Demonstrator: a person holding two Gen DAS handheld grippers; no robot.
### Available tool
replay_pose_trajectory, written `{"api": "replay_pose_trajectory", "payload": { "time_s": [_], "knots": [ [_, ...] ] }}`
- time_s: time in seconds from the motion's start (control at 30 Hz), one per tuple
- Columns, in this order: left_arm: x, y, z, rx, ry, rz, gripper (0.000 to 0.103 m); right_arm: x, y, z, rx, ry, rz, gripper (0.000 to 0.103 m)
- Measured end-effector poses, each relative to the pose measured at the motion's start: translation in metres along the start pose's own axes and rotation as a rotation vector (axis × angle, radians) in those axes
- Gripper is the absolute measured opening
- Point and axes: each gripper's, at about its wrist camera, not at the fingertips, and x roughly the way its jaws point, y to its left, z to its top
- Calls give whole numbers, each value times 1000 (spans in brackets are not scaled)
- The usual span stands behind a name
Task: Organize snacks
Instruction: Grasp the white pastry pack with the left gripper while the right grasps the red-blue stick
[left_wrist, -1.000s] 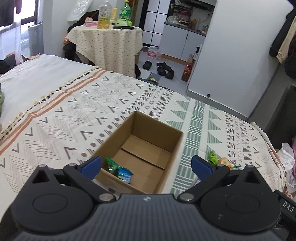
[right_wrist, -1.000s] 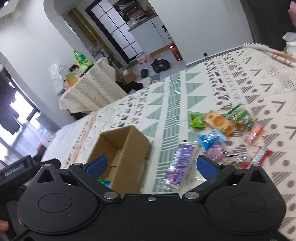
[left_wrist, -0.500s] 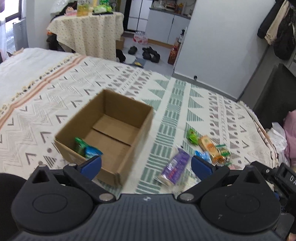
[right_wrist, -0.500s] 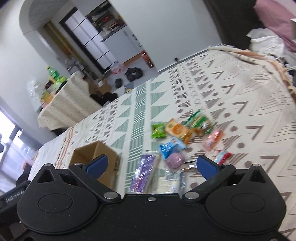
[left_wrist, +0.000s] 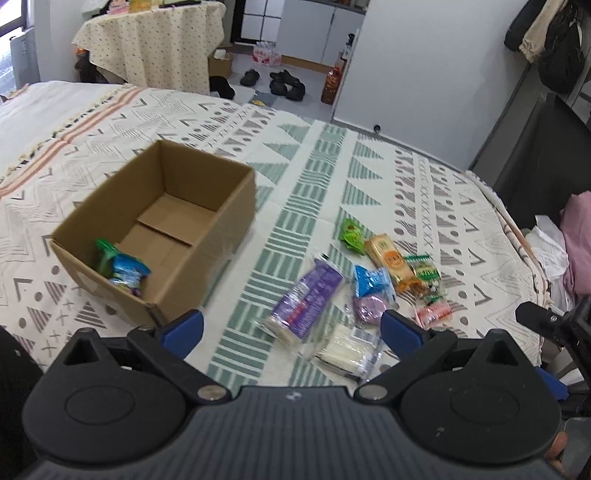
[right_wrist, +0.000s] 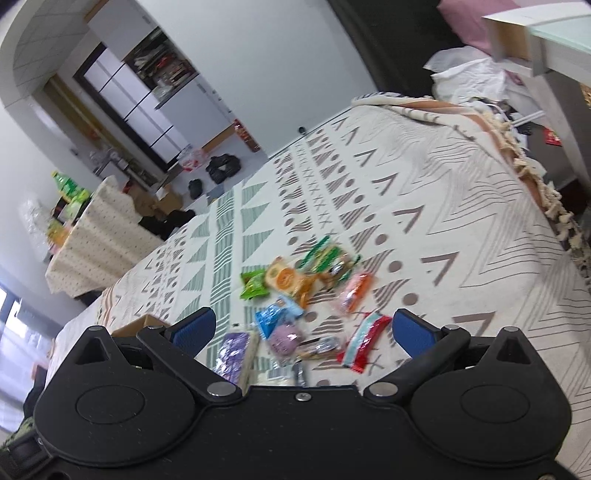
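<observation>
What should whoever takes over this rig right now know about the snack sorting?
Left tool: open, empty, above the bedspread between box and snacks.
Right tool: open, empty, over the loose pile.
Cardboard box: on the bed, holding a green packet and a blue packet.
Left to do: purple pack, white pack, blue bag, orange biscuit pack, green bag, red-white bar and the smaller wrappers beside them are outside the box.

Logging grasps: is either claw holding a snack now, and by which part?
Nothing is held. The left claw and right claw are both open, above the loose snacks.
</observation>
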Motion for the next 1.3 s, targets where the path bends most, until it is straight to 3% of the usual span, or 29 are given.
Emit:
{"api": "replay_pose_trajectory", "payload": {
  "time_s": [0.4,0.47,0.73,0.87,1.07,1.3],
  "knots": [
    [46,-19,-14,-7,76,-31,99,21,-29,0,106,57,-31,96],
    [55,-19,-16,-21,93,-43,94,24,-32,-1,124,66,-35,95],
    [91,-25,-25,-69,166,-89,88,46,-52,-6,232,123,-34,79],
    [108,-30,-27,-65,192,-99,88,58,-62,-9,301,151,-9,76],
    [123,-40,-29,-12,195,-88,88,82,-64,-11,315,196,-28,65],
    [143,-43,-36,-16,246,-59,88,107,-64,-12,319,229,-60,58]
  ]
}}
